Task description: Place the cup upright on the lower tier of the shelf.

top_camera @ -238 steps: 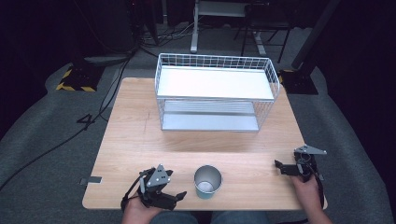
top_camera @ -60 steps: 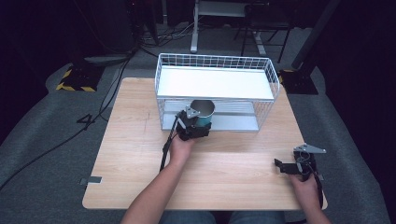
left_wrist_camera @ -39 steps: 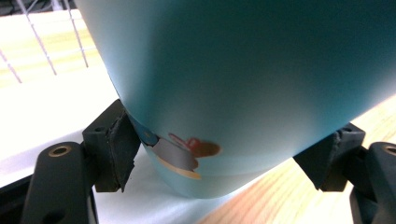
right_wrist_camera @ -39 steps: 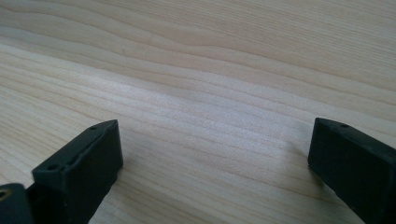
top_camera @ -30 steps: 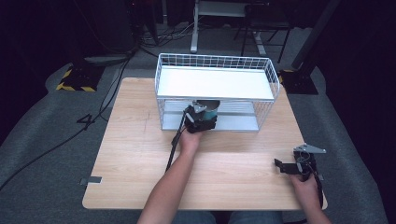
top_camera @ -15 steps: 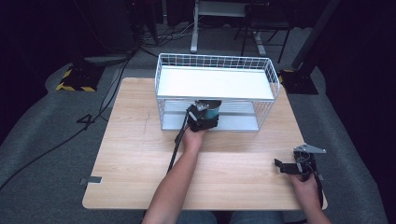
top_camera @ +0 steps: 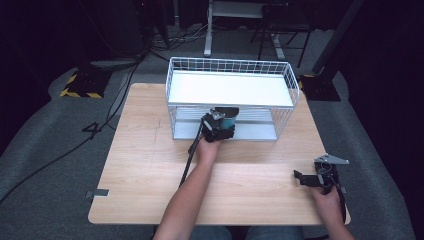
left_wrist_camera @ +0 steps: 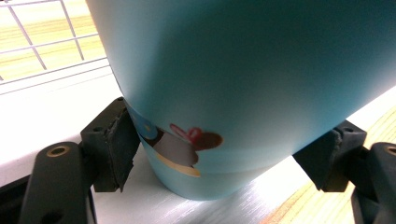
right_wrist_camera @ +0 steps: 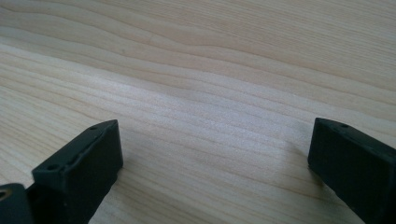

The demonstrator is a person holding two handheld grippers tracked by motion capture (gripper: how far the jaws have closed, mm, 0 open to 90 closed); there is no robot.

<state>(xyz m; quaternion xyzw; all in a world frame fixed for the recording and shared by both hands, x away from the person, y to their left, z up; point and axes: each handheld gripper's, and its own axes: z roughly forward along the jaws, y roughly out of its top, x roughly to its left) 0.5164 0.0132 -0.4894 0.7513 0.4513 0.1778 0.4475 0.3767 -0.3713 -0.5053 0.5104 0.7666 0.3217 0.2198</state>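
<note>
A light blue cup [top_camera: 229, 119] with a cartoon print stands at the front of the lower shelf [top_camera: 257, 131] of a white wire rack [top_camera: 230, 64]. My left gripper [top_camera: 219, 128] reaches in from the front and is shut on the cup. In the left gripper view the cup [left_wrist_camera: 233, 84] rests its base on the white shelf, and both pads of the left gripper [left_wrist_camera: 219, 147] press its lower sides. My right gripper [top_camera: 304, 178] lies low at the table's front right, open. In the right gripper view the right gripper [right_wrist_camera: 212, 154] has bare wood between its jaws.
The wooden table [top_camera: 145, 165] carries the rack at its far middle. The rack's top shelf [top_camera: 230, 89] is a flat white board just above the cup. A cable trails from the left gripper along the forearm. Dark floor, cables and stands surround the table.
The left gripper has carried the cup from the table's front to the rack. Over the last second it moved a little right and in under the top shelf. The right gripper stayed still.
</note>
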